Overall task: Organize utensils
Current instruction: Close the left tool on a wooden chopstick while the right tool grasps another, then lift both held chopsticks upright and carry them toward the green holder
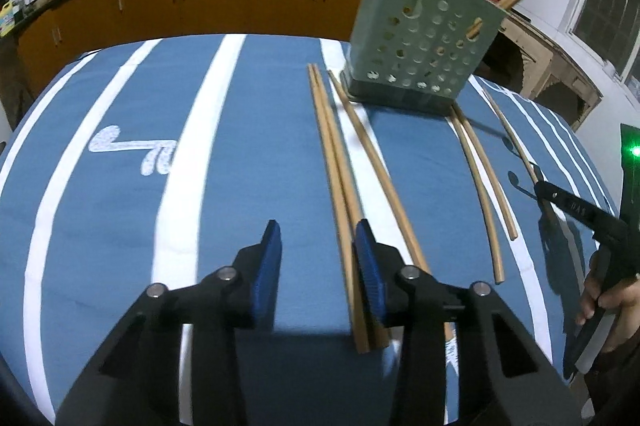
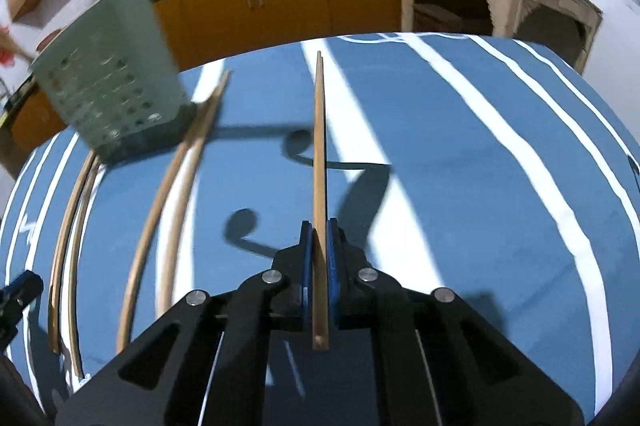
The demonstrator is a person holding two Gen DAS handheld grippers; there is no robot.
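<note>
A blue striped tablecloth (image 1: pixel 120 186) is spread over the table, with a green perforated holder (image 1: pixel 424 38) stood at its far side, a few chopsticks already poking out of the top. Loose chopsticks are laid on the cloth in front of the holder, long axes all running roughly from near edge toward the holder. The right gripper (image 2: pixel 318 230) is seen clamped narrow on a pair of chopsticks (image 2: pixel 319 146), held near their butt end, tips pointed forward and away; the holder is placed ahead and to the left of these tongs, so a swing left and a tip-up is judged necessary. The left gripper (image 1: pixel 318 238) is seen part-open with nothing pinched; a pair of chopsticks (image 1: pixel 336 178) is laid partly between its jaws, against the right-hand pad, apparently not squeezed. The holder is ahead and right of it. The left hand is judged slightly nearer the holder.
</note>
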